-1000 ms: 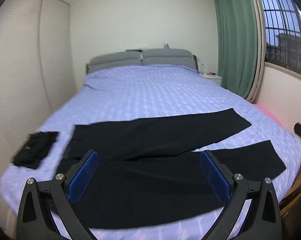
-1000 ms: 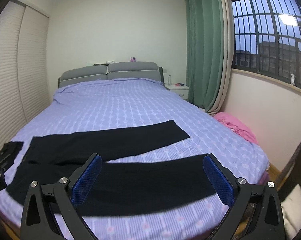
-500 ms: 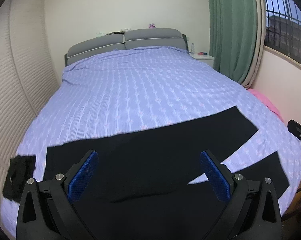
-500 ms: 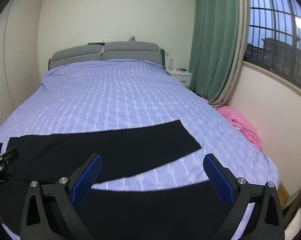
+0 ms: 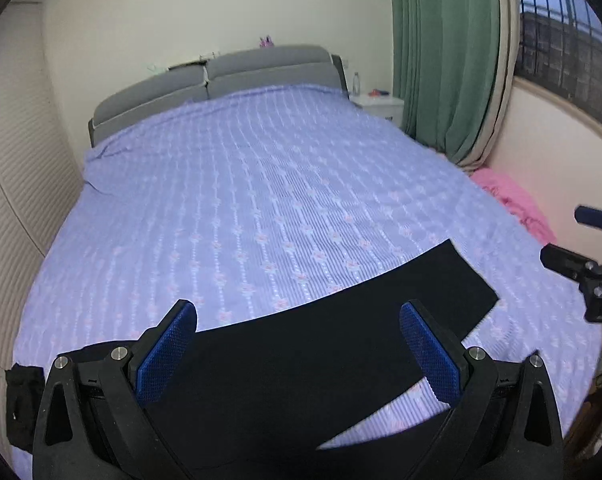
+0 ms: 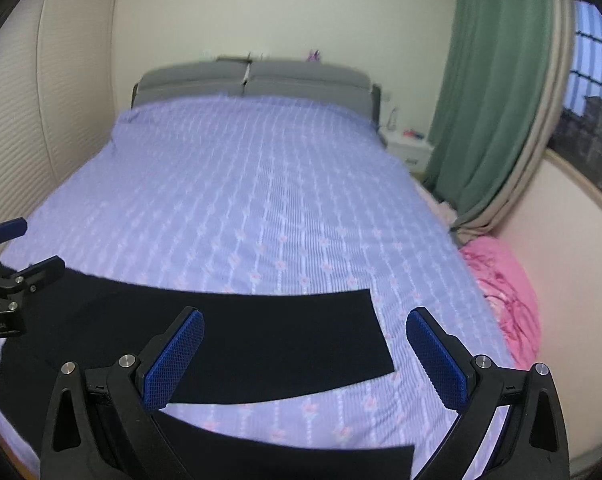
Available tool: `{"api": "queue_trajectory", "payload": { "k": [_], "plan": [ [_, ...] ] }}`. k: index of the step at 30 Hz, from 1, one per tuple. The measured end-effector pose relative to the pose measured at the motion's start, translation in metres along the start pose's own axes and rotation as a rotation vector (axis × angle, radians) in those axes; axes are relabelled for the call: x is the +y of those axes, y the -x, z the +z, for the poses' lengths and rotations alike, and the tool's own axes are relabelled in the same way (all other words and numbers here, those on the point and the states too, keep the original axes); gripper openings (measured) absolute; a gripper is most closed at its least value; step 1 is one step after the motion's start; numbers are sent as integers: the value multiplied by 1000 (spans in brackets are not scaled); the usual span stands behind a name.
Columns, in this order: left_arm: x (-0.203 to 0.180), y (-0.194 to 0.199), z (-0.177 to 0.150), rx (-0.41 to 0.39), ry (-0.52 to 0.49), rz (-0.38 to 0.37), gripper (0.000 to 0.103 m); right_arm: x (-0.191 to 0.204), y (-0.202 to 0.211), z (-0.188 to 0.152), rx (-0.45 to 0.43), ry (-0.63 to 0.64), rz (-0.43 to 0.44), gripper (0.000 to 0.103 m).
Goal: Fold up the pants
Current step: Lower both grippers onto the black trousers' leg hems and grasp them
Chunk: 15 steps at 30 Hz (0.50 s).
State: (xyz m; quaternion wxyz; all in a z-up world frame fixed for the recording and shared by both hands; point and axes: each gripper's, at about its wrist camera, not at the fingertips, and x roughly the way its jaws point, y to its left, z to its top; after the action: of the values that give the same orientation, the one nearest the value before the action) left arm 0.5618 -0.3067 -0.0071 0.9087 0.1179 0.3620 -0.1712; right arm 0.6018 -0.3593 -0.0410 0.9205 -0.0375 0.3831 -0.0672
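Black pants (image 5: pixel 341 344) are laid flat across the near end of the bed (image 5: pixel 261 184). Left gripper (image 5: pixel 297 344) and right gripper (image 6: pixel 305 356) are held above them, jaws spread wide, nothing gripped or touched.

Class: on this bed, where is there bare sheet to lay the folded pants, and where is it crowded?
Bare sheet: the wide stretch of bed between the headboard and the pants. A thin strip also shows between the two legs. Crowded: the near edge, covered by the pants, with a small black item at the left corner.
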Motion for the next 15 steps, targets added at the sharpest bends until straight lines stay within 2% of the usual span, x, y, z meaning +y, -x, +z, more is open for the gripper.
{"api": "queue_trajectory", "payload": {
  "k": [5, 8, 11, 14, 15],
  "plan": [
    [-32, -60, 7, 50, -29, -13, 103, -41, -82, 10, 92, 86, 98, 102],
    [-47, -92, 12, 55, -69, -26, 98, -61, -126, 14, 143, 138, 160, 102],
    [-59, -122, 16, 53, -121, -37, 98, -75, -167, 18, 195, 202, 207, 100],
    [-69, -157, 21, 99, -189, -129, 97, -78, -212, 22, 283, 282, 283, 92],
    [-71, -170, 22, 119, -227, -164, 94, -76, -224, 23, 306, 308, 297, 90]
  ]
}}
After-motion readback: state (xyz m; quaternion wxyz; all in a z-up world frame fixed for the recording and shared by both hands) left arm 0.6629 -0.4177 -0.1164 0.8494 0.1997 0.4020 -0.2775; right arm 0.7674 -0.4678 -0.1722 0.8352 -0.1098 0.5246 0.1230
